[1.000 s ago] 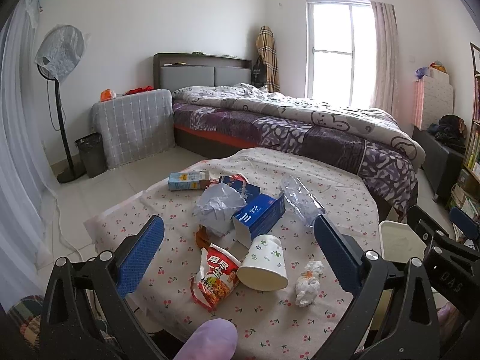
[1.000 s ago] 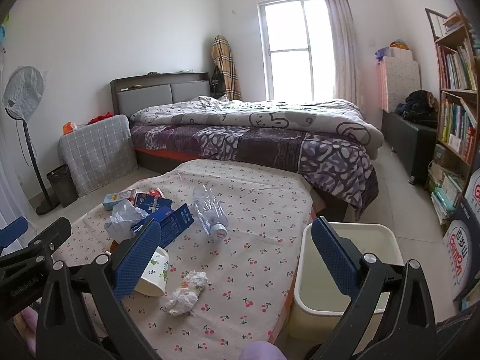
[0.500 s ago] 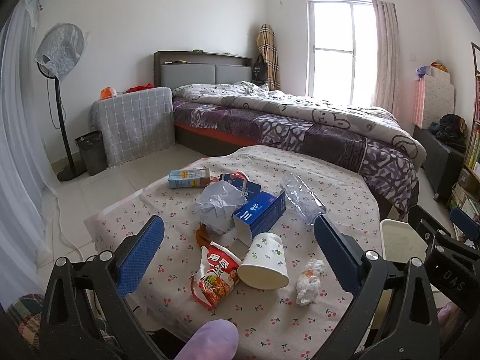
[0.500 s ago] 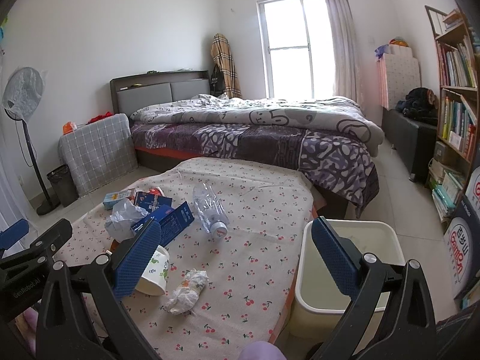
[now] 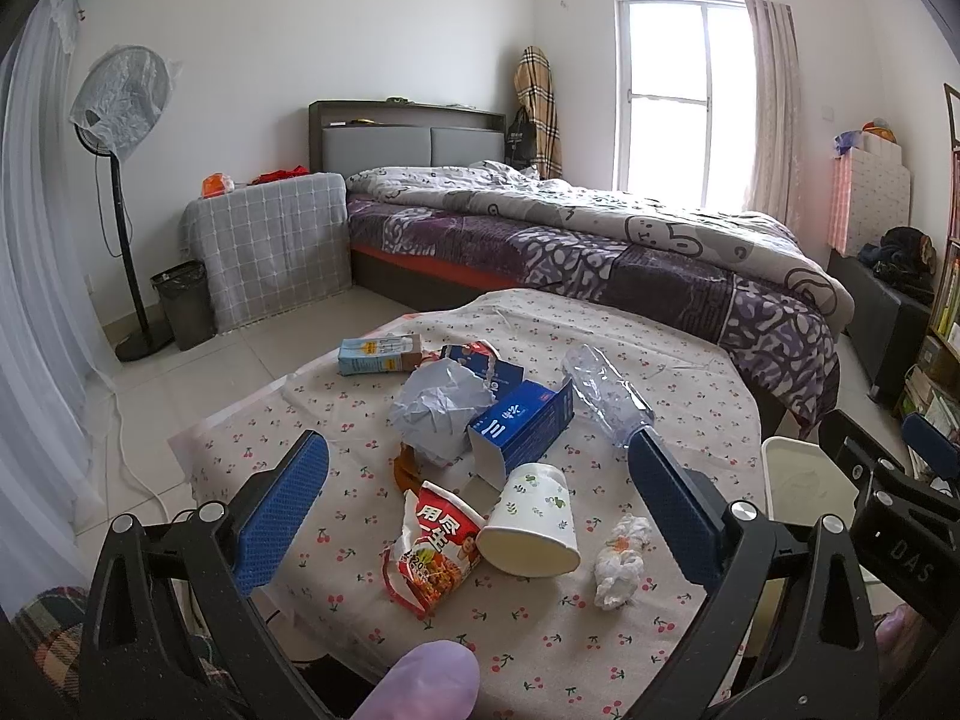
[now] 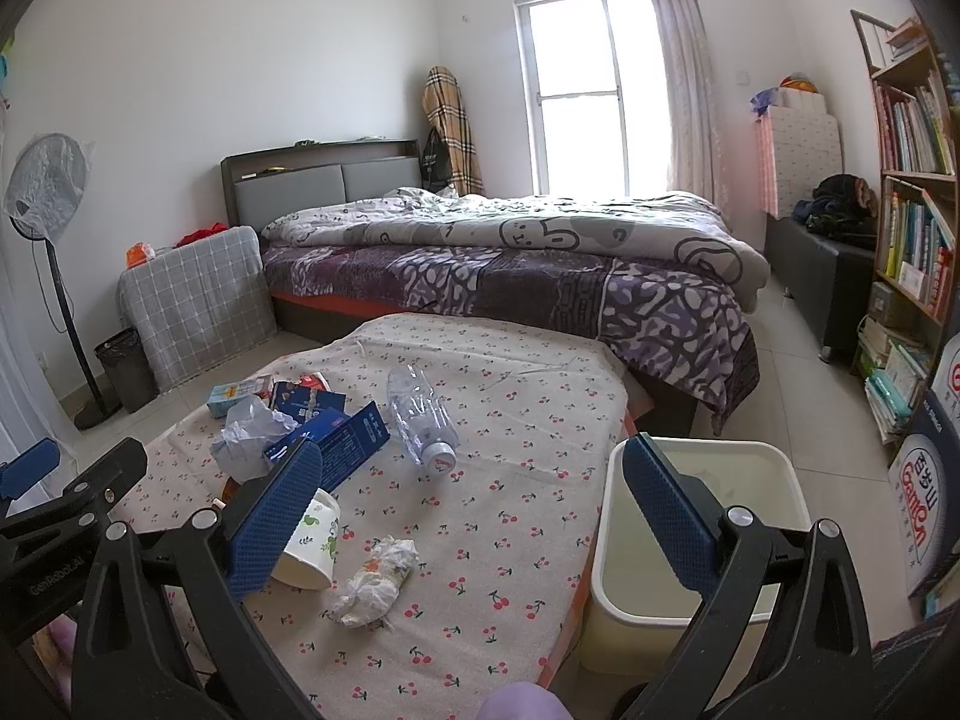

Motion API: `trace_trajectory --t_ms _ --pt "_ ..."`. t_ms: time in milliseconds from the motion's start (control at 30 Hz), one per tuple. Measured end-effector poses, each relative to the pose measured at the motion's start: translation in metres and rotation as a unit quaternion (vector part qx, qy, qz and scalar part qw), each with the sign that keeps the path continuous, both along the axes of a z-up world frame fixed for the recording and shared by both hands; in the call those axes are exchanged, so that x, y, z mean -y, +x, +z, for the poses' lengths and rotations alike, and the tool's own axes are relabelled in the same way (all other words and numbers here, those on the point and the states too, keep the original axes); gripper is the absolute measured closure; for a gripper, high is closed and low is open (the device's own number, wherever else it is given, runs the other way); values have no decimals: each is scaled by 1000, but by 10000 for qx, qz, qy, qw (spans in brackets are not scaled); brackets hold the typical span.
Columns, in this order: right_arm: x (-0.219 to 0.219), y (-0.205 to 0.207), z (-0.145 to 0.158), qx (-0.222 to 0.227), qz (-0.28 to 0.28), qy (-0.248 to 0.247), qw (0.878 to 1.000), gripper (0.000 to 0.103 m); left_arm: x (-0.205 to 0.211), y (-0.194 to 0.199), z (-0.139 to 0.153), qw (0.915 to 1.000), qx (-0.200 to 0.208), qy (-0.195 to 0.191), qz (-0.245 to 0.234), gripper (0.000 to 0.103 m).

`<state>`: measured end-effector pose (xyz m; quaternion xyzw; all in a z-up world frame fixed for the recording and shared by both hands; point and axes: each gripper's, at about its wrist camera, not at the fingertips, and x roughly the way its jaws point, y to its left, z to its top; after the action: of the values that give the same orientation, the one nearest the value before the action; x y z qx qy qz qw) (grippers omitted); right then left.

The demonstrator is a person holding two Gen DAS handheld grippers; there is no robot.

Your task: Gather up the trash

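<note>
Trash lies on a table with a cherry-print cloth (image 5: 678,384): a paper cup (image 5: 531,519) on its side, a red snack bag (image 5: 433,546), a crumpled tissue (image 5: 621,552), a blue carton (image 5: 521,426), a grey plastic bag (image 5: 441,405), a clear bottle (image 5: 603,396) and a small milk box (image 5: 377,354). My left gripper (image 5: 474,516) hovers open above the near pile, empty. My right gripper (image 6: 471,516) is open and empty, over the table's right edge. A cream bin (image 6: 699,540) stands on the floor beside the table, its inside looking empty.
A bed (image 6: 540,264) with a purple quilt runs behind the table. A standing fan (image 5: 120,180) and a dark waste bin (image 5: 183,303) are at the left wall. A bookshelf (image 6: 912,210) and stacked books line the right side.
Both views have drifted slightly; the table and trash sit a little lower and nearer. Nothing has been picked up, and both grippers stay open.
</note>
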<state>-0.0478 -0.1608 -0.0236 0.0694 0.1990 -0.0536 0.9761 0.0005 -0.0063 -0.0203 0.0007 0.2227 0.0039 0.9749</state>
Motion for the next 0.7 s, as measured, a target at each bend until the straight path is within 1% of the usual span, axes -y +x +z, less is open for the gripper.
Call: trace_trajectory --t_ms 367,700 --pt "0 0 0 -1 2 5 10000 5 -1 1 3 10000 -16 -2 -2 7" --pt "0 0 0 -9 4 4 10000 5 -1 2 1 10000 -22 -4 -2 7"
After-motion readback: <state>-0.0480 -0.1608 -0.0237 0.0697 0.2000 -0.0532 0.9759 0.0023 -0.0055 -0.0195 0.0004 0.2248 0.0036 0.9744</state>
